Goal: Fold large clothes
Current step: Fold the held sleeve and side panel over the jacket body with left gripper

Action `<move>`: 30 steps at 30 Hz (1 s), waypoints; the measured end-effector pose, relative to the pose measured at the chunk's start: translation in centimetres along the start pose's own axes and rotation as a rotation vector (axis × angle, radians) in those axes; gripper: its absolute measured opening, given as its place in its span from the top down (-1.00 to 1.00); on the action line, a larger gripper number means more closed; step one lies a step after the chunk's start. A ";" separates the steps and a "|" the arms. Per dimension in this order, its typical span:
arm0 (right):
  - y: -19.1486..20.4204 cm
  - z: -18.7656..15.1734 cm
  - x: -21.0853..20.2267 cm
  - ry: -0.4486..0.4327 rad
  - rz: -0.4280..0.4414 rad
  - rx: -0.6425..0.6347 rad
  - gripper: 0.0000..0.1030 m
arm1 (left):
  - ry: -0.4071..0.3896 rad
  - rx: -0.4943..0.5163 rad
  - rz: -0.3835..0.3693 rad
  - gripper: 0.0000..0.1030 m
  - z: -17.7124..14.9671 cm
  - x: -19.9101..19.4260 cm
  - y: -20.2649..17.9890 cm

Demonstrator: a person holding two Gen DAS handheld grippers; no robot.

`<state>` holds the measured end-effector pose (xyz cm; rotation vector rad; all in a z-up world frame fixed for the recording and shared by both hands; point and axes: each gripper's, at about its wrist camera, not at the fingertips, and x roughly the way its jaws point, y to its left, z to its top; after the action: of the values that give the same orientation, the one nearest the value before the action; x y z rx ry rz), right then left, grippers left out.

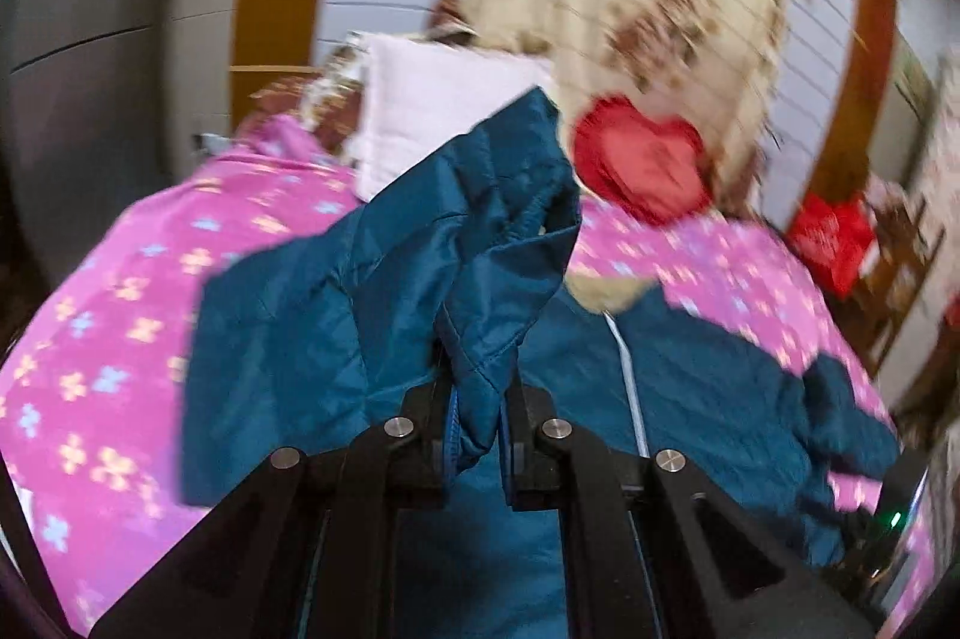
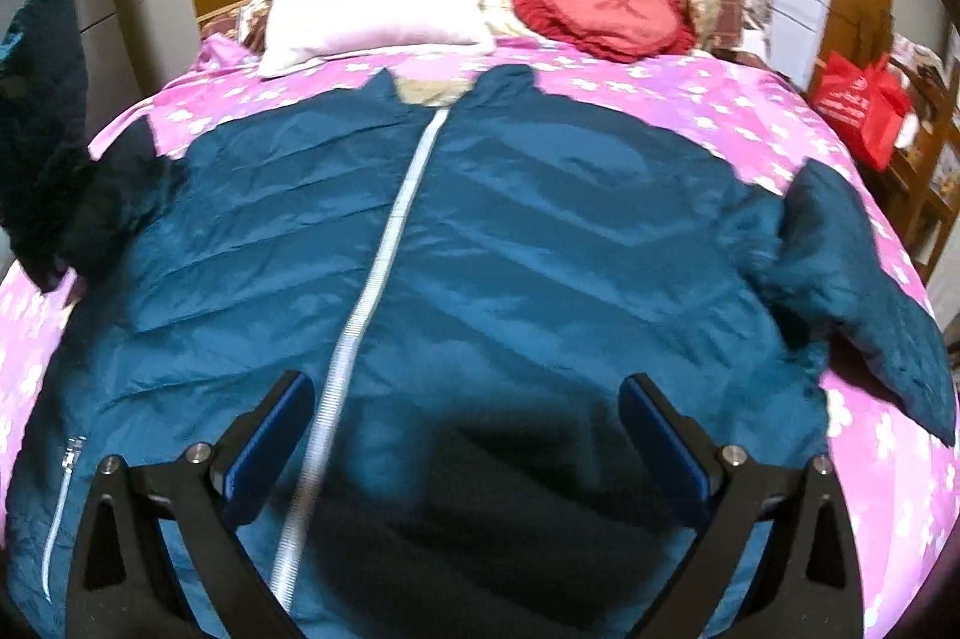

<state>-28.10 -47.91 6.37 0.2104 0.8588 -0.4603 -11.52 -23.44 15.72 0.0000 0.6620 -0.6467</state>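
While pinched between left fingers (image 1: pixel 480 417), sleeve (image 1: pixel 384 279) lifted, right fingers (image 2: pixel 468 435) spread above jacket (image 2: pixel 480 219).

A teal jacket (image 2: pixel 540 231) lies front-up across the pink bedspread (image 2: pixel 690 99) — the right gripper (image 2: pixel 468 435) hovers wide-jawed above its hem.

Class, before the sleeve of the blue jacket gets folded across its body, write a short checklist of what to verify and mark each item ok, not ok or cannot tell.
1. Left tongs shut on the sleeve: ok, fabric is pinched between the pads.
2. Sleeve lifted off the pink bedspread: ok.
3. Jacket body lying flat, front up: ok, slightly wrinkled.
4. Zipper closed: ok where visible; the hem is hidden.
5. Right tongs free: ok, open above the jacket, holding nothing.
6. Other sleeve laid out flat: not ok, it looks bunched at the shoulder.
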 end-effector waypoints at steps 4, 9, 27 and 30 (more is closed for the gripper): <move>-3.1 -0.6 0.2 0.020 -0.049 0.023 -1.00 | 0.075 0.020 -0.050 1.00 -2.2 3.0 -4.2; -6.4 -1.4 0.7 0.038 -0.067 0.069 -1.00 | 0.164 0.026 -0.077 1.00 -5.1 6.9 -8.1; -9.1 -1.3 1.3 0.041 0.117 0.211 -1.00 | 0.322 -0.015 -0.328 0.30 -7.5 4.1 -9.6; -7.6 0.0 1.5 0.026 0.189 0.221 -0.99 | 0.275 -0.005 -0.282 0.30 -6.8 1.2 -7.8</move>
<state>-30.90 -55.08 5.25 0.4980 0.8047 -0.3756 -19.04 -29.02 11.20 -0.0094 0.9389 -0.9264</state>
